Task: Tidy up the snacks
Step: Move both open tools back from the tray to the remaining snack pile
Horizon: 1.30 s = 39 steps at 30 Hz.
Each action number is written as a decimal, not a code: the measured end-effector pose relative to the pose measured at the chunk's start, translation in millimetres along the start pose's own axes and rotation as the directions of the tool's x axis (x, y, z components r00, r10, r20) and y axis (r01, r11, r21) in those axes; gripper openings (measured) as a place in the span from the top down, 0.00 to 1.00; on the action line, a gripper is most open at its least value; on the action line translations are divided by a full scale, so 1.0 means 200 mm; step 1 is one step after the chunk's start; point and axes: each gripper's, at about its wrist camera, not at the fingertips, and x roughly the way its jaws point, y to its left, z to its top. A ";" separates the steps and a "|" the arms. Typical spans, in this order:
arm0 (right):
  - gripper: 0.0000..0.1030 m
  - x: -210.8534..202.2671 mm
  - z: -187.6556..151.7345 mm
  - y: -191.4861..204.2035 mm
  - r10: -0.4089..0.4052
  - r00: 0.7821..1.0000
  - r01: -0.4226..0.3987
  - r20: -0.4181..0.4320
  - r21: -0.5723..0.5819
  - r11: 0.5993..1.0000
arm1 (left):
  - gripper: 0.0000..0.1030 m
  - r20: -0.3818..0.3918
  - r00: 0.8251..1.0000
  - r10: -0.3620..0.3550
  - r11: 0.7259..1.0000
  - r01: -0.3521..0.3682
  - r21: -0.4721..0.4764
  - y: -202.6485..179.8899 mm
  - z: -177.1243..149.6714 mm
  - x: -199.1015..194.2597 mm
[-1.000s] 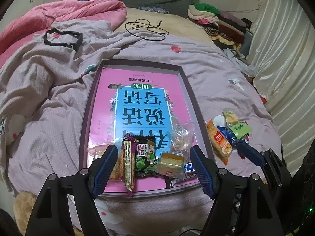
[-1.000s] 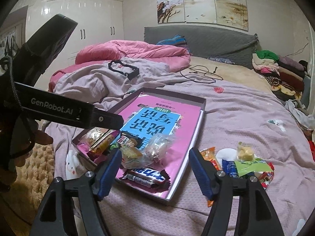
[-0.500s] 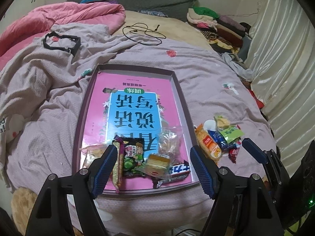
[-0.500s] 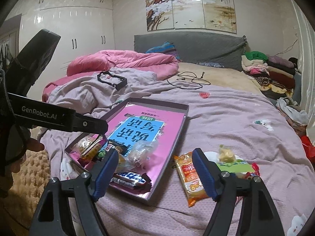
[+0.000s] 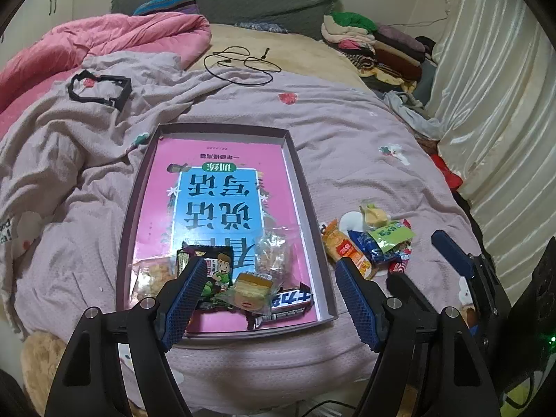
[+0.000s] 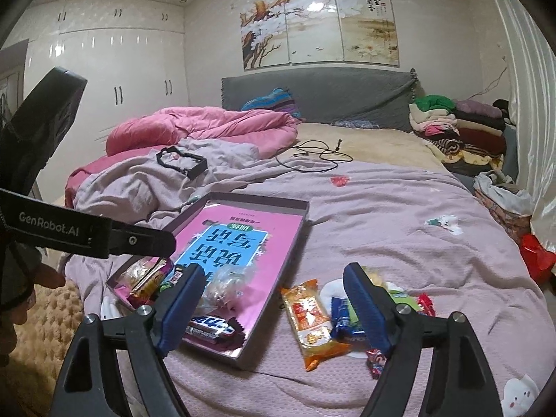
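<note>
The left gripper point(image 5: 267, 288) tilts steeply downward, its jaws standing wide with nothing clamped between them; the right gripper point(image 6: 274, 299) points more shallowly, its jaws having just been opening, empty too; a hand point(image 6: 21, 299) grips the left gripper's handle.

Green-figure snack packet point(image 5: 212, 271) partly hidden behind left gripper's finger point(image 5: 184, 295), blue wrapper point(image 6: 342, 316) partly hidden behind right gripper's finger point(image 6: 365, 307), heap's small wrappers' print unreadable
</note>
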 end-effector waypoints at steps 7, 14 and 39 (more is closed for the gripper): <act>0.19 -0.02 0.01 -0.08 -0.068 0.998 0.067 0.019 0.033 0.997 | 0.25 0.004 1.000 0.009 0.999 -0.009 0.040 -0.08 0.00 -0.02; 0.19 -0.03 0.02 -0.16 -0.111 0.994 0.110 0.011 0.073 0.991 | 0.25 -0.014 1.000 0.004 0.997 -0.003 0.071 -0.16 0.01 0.00; 0.19 -0.07 -0.06 -0.62 -0.292 0.953 0.301 -0.076 0.289 0.909 | 0.25 -0.012 0.998 -0.065 0.982 0.066 0.175 -0.46 0.13 0.15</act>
